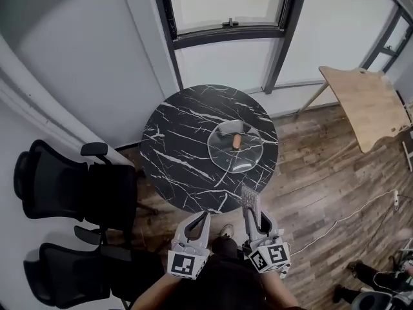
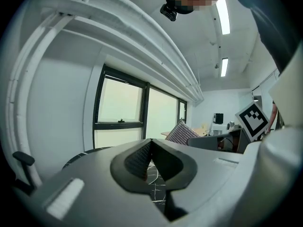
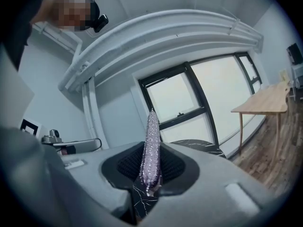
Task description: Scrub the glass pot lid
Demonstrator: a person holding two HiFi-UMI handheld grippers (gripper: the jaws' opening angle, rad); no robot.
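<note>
Below, glass lid on black marble table, wood floor, window.

The glass pot lid lay right of centre on the round table; office chairs stood left, a wooden desk right.

Round black marble-look tabletop is polished with white veins. Clear glass pot lid looks smooth and shiny, its brown knob maybe wood. The glittery silver mesh scrub pad looks rough and scratchy. Dark wood plank floor, pale matt wooden side table.
</note>
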